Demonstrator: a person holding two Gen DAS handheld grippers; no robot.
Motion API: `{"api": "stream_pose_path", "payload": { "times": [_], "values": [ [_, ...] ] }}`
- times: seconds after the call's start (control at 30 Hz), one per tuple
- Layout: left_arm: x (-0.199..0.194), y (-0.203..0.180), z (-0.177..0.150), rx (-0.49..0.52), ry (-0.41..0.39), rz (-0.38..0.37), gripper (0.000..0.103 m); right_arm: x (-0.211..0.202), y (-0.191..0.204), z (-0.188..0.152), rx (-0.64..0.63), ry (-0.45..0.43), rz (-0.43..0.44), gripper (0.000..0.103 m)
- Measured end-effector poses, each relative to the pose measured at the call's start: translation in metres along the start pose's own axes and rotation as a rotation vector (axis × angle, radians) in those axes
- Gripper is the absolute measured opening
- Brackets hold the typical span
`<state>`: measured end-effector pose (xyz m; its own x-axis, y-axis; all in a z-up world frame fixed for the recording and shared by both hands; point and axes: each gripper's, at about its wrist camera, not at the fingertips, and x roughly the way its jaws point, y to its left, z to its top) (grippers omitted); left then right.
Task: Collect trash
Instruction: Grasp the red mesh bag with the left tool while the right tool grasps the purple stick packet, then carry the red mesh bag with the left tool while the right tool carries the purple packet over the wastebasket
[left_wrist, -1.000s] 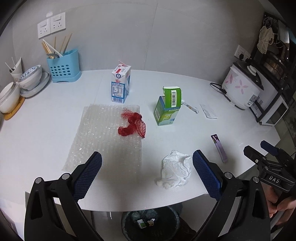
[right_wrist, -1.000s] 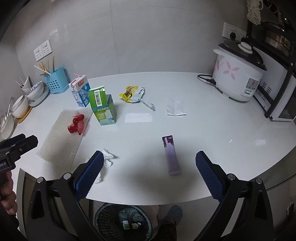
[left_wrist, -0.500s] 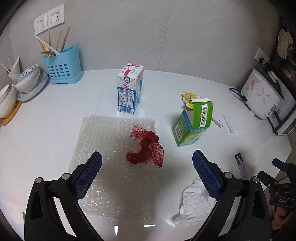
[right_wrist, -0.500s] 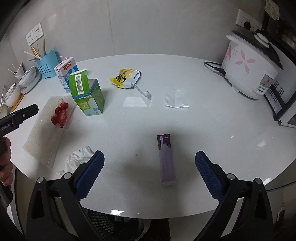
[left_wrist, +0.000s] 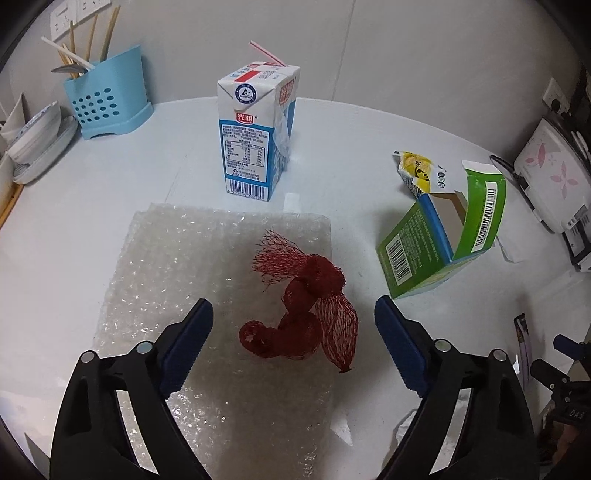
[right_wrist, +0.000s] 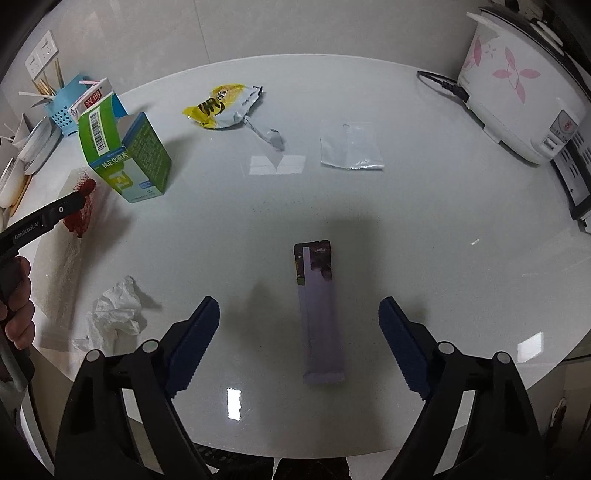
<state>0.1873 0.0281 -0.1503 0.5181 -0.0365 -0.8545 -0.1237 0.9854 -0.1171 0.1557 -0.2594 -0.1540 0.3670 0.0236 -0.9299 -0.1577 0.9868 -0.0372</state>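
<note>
L tongs (left_wrist: 293, 330) spread wide w/ crumpled red mesh net (left_wrist: 304, 314) between tips, lower centre, on clear bubble-wrap sheet (left_wrist: 184, 266). R tongs (right_wrist: 299, 328) spread around flat purple wrapper (right_wrist: 319, 314) on white worktop (right_wrist: 424, 221).

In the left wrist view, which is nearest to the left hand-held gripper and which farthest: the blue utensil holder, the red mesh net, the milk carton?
From the left hand-held gripper:
1. Red mesh net, right between the open fingers, on the bubble wrap.
2. Milk carton, straight ahead, beyond the wrap's far edge.
3. Blue utensil holder, far back left near the wall.
</note>
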Motion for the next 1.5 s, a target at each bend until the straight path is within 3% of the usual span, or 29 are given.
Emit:
{"api": "stream_pose_path", "payload": {
  "times": [0.1,0.23,0.33,0.4,0.5,0.6,0.67,0.83,1.5],
  "values": [
    [0.005,-0.001,0.001,0.002,0.008,-0.006,0.072,0.008,-0.004,-0.001,0.017,0.021,0.006,0.080],
    [0.010,-0.004,0.005,0.016,0.023,-0.007,0.059,0.017,-0.008,-0.002,0.036,0.052,0.014,0.067],
    [0.012,-0.007,0.006,0.029,0.037,-0.002,0.045,0.022,-0.009,0.000,0.043,0.075,0.022,0.056],
    [0.015,-0.008,0.006,0.028,0.054,0.013,0.027,0.024,-0.009,0.001,0.048,0.087,0.024,0.053],
    [0.016,-0.007,0.007,0.019,0.072,0.026,0.020,0.026,-0.010,0.002,0.061,0.098,0.019,0.047],
    [0.013,-0.008,0.006,0.025,0.070,0.028,0.018,0.029,-0.010,0.005,0.062,0.115,0.014,0.037],
    [0.010,-0.010,0.006,0.038,0.067,0.032,0.017,0.029,-0.010,0.006,0.054,0.118,0.006,0.021],
    [-0.001,-0.014,0.003,0.043,0.073,0.029,0.015,0.030,-0.012,0.007,0.043,0.125,0.005,0.014],
    [-0.049,-0.022,-0.010,0.051,0.038,0.014,0.015,-0.005,-0.002,-0.004,0.051,0.056,0.013,0.013]
  ]
}}
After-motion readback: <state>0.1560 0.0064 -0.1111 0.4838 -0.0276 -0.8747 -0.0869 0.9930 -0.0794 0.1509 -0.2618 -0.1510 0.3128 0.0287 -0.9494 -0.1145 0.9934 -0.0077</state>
